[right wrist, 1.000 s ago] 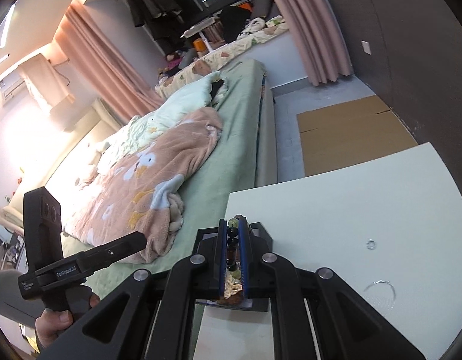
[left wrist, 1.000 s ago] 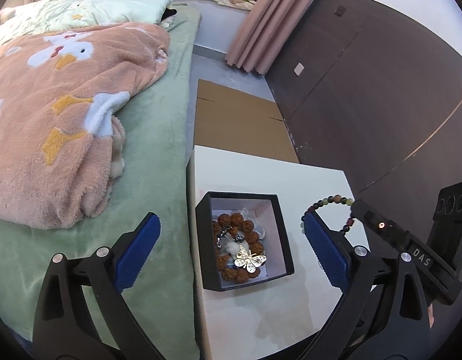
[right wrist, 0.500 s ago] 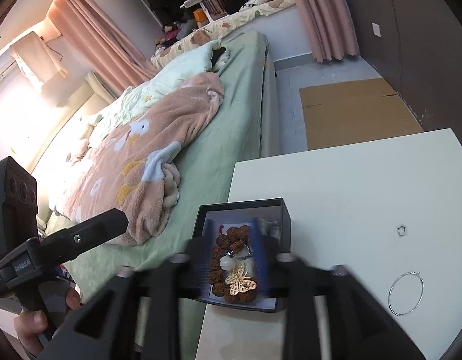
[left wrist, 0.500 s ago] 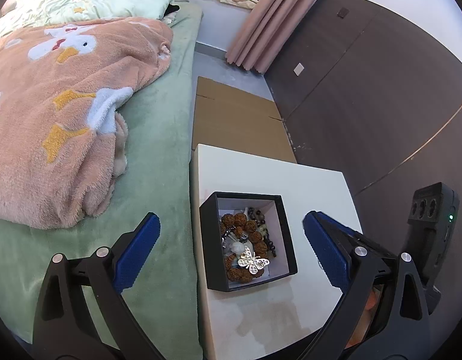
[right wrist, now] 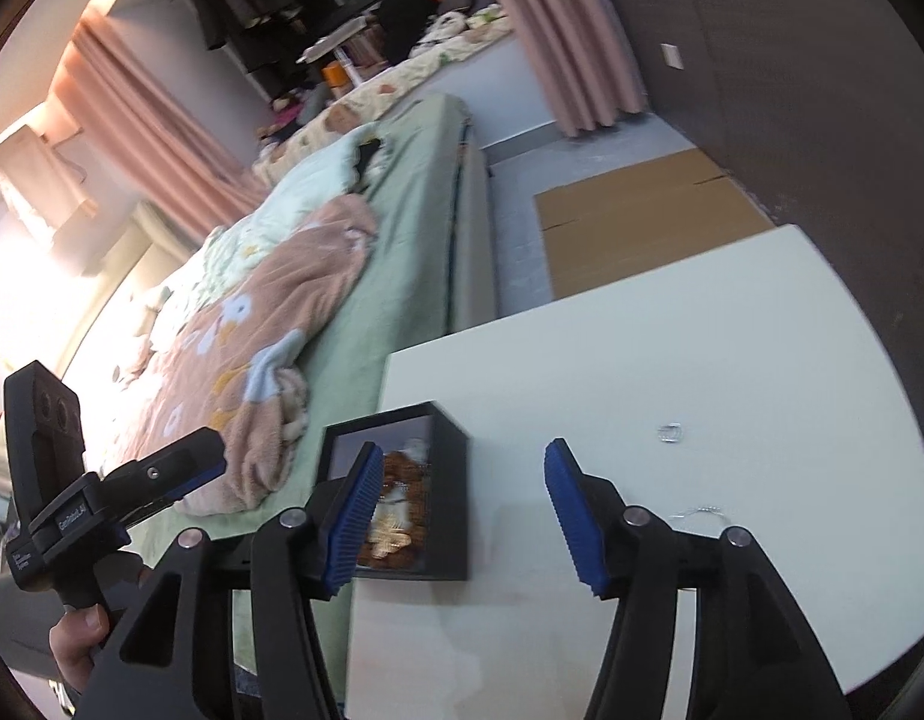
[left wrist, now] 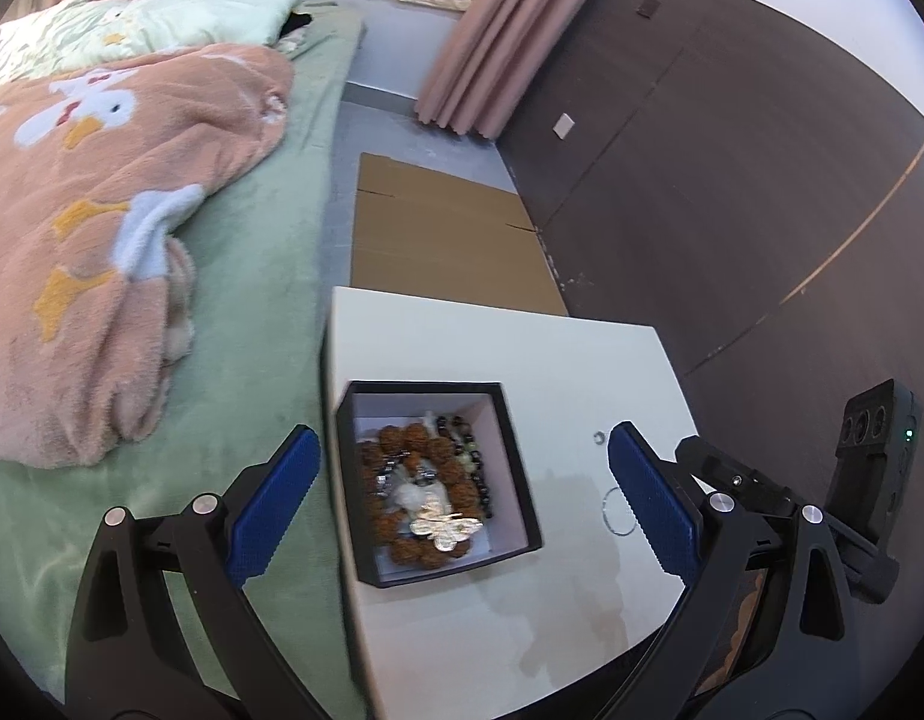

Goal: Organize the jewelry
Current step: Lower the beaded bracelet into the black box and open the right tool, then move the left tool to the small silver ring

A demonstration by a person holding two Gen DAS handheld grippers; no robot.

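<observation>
The right hand-held gripper [right wrist: 462,504] has released the dark bead bracelet [left wrist: 471,462] into the box [left wrist: 516,468]; its jaws are opening, empty. The left hand-held gripper [left wrist: 456,504] stands apart, empty. On the tabletop [left wrist: 522,354], a ring [left wrist: 598,436] and hoop [left wrist: 618,510] await transfer.

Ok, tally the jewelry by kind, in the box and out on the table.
Beaded bracelets: 2, brown bracelet and dark bracelet, in the black box
Butterfly piece: 1
Small ring: 1
Thin hoop: 1
Total: 5
</observation>
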